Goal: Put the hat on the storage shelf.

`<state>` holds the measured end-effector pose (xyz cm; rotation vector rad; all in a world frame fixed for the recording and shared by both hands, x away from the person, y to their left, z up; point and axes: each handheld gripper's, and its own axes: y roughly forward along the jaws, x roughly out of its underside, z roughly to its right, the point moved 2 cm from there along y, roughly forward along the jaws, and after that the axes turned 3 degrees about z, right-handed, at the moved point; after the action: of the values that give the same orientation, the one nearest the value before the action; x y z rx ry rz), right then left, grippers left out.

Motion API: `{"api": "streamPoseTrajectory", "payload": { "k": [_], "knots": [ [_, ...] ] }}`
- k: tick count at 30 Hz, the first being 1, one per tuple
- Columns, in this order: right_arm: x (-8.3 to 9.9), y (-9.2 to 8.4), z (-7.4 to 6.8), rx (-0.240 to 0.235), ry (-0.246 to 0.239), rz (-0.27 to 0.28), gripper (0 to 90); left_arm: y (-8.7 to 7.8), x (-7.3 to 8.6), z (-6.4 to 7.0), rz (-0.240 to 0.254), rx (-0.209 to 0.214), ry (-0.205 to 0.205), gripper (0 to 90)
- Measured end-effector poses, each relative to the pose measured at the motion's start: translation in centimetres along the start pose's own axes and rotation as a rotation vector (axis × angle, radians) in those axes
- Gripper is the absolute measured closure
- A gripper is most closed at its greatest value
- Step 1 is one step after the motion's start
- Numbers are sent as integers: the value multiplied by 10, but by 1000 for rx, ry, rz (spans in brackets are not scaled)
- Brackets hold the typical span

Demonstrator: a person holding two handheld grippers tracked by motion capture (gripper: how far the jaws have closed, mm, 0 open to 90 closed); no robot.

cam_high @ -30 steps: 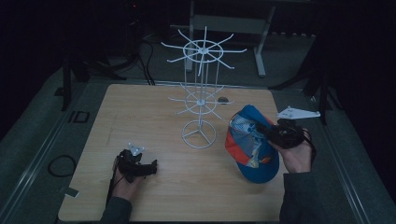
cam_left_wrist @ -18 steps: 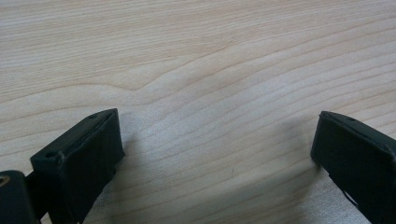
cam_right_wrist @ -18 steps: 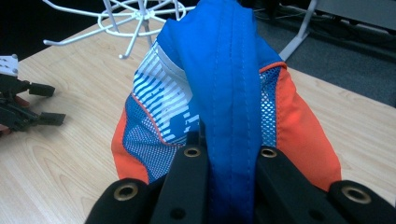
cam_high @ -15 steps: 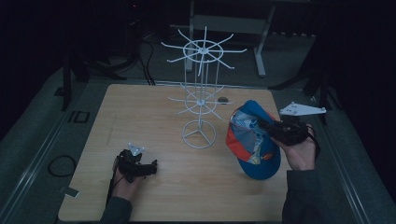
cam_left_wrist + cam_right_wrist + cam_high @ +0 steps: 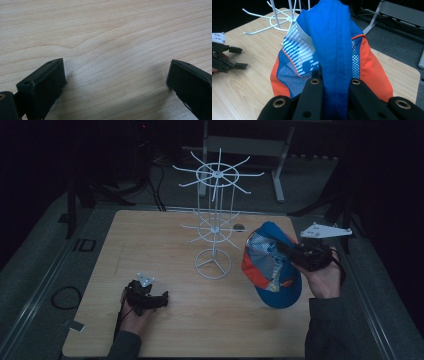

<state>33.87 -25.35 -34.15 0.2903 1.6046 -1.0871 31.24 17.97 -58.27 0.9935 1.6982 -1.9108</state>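
In the right gripper view, our right gripper (image 5: 334,82) is clamping its two black jaws tight on a fold of blue fabric, the edge of the cap (image 5: 329,52), which is bulging upward from the jaws through the middle of the frame, with orange and mesh panels spreading to either side. In the high view we are holding that right gripper (image 5: 287,251) at the right of the frame, and the cap (image 5: 270,270) is hanging from it just above the table (image 5: 150,245), right of the white wire rack (image 5: 215,225) and apart from it. The rack's round base is sitting at the centre of the frame.

At the lower left of the high view, our left gripper (image 5: 159,301) is resting on the wood. In the left gripper view its jaws are standing wide apart with nothing but bare wood grain between them.
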Motion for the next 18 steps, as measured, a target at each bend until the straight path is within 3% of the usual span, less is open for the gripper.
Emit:
{"api": "streamPoseTrajectory", "payload": {
  "k": [18],
  "knots": [
    [-15,-11,-3,-46,-20,50,882,0,0,0,1,0,0,26]
  ]
}}
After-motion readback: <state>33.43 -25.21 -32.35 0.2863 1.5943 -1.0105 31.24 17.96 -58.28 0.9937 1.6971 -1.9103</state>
